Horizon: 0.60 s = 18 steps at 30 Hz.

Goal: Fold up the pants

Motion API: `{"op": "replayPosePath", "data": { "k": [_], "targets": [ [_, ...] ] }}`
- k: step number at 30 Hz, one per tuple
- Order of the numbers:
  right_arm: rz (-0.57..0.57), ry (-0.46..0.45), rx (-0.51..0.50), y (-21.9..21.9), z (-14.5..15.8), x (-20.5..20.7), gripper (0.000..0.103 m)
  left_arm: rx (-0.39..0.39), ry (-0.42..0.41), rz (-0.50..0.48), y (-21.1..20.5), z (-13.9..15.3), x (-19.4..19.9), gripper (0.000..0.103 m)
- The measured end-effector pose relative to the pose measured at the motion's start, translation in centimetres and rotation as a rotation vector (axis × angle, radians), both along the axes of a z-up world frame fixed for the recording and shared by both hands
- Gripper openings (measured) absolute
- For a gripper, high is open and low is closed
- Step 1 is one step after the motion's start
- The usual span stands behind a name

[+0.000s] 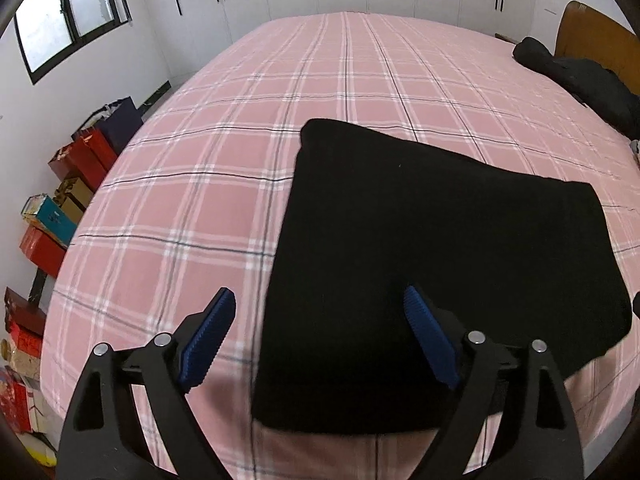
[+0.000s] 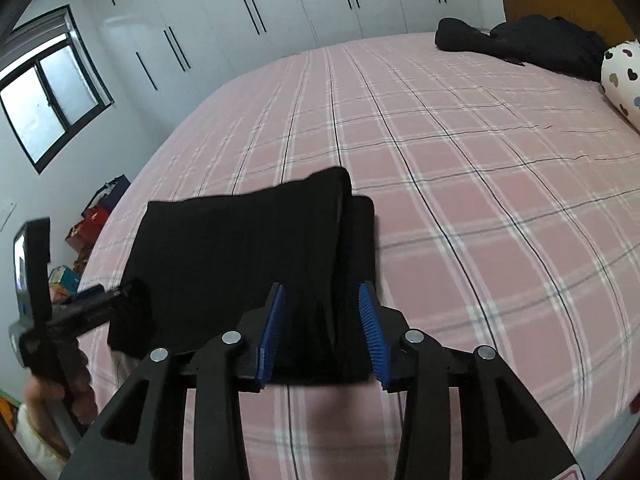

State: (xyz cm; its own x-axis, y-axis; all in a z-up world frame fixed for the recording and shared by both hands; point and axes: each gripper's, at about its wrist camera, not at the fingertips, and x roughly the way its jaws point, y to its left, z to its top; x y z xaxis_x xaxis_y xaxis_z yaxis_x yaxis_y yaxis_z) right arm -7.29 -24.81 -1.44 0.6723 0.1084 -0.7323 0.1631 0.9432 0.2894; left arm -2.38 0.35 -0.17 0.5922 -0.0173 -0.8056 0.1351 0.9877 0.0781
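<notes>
Your right hand-held gripper (image 2: 322, 330) sits nearest, its jaws partly closed around the right-hand edge of the folded black pants (image 2: 248, 256), though you cannot tell if the pads press the cloth. Your left hand-held gripper (image 1: 316, 340) stands wide open and empty, straddling the left edge. The pants lie on the pink checked bed (image 1: 224, 200) just ahead of both, stretching side to side between them

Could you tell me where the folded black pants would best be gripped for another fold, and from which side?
Probably the stacked near-right edge of the folded black pants, where the right gripper already straddles the layers. Come in from the near bed edge, fingers low, to pinch every layer together.
</notes>
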Motion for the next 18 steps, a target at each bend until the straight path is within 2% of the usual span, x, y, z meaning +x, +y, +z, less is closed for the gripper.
{"op": "replayPosePath", "data": {
  "k": [3,7,8,9,10,12,14,15,17,18],
  "targets": [
    [0.004,0.025,0.049,-0.7,-0.7,0.2,0.036,0.004,-0.006,-0.012,0.3,-0.1,-1.6,0.09],
    [0.045,0.084,0.108,-0.3,-1.6,0.8,0.037,-0.002,0.032,-0.002,0.8,-1.4,-2.7,0.091],
    [0.053,0.095,0.128,-0.1,-1.9,1.0,0.038,-0.004,0.036,0.003,0.8,-1.7,-2.7,0.091],
    [0.063,0.113,0.142,0.2,-2.3,1.2,0.044,-0.005,0.038,0.005,0.7,-1.9,-2.8,0.091],
    [0.061,0.137,0.13,0.6,-3.1,1.6,0.048,-0.003,0.037,0.003,0.6,-2.1,-2.7,0.091],
    [0.06,0.163,0.096,1.1,-4.0,2.0,0.048,0.016,0.026,0.0,0.4,-2.3,-2.8,0.093],
    [0.048,0.174,0.088,1.2,-4.2,2.6,0.043,0.025,0.019,0.0,0.3,-2.4,-2.8,0.094],
    [0.044,0.164,0.084,1.2,-3.9,2.7,0.023,0.024,0.019,-0.001,0.3,-2.4,-2.8,0.094],
    [0.046,0.141,0.099,1.1,-2.8,2.7,0.014,0.012,0.023,0.002,0.5,-2.5,-2.8,0.094],
    [0.054,0.115,0.114,1.2,-1.9,2.5,0.013,0.005,0.026,0.002,0.6,-2.5,-2.8,0.094]
  ]
}}
